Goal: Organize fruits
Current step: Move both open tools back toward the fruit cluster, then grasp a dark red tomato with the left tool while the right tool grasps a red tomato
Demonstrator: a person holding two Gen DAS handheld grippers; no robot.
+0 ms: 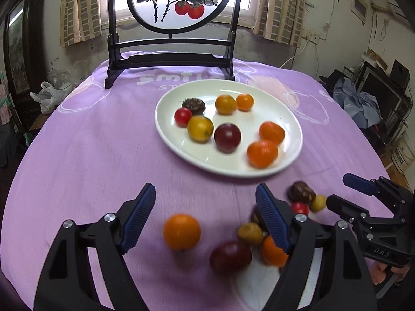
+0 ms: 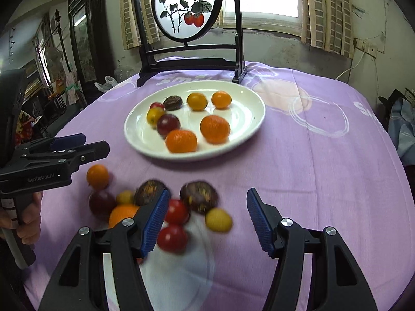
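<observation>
A white oval plate [image 1: 166, 129] [image 2: 131, 132] on the purple cloth holds several small fruits: oranges, yellow and red tomatoes, a dark plum and a brown one. Nearer to me, loose fruit lies on the cloth. My left gripper [image 1: 205, 189] is open, with an orange [image 1: 181, 232] lying on the cloth between its fingers, untouched. A dark red fruit [image 1: 230, 256] and others cluster by its right finger. My right gripper [image 2: 208, 193] is open over two red tomatoes [image 2: 172, 237], a yellow one [image 2: 218, 219] and a brown fruit [image 2: 199, 200]. Nothing is gripped.
A black wooden stand [image 1: 171, 59] [image 2: 192, 62] with a round painted panel stands at the table's far edge behind the plate. In the right wrist view a hand [image 2: 26, 220] holds the left gripper [image 2: 96, 143]. Clutter fills the room past the table's side edges.
</observation>
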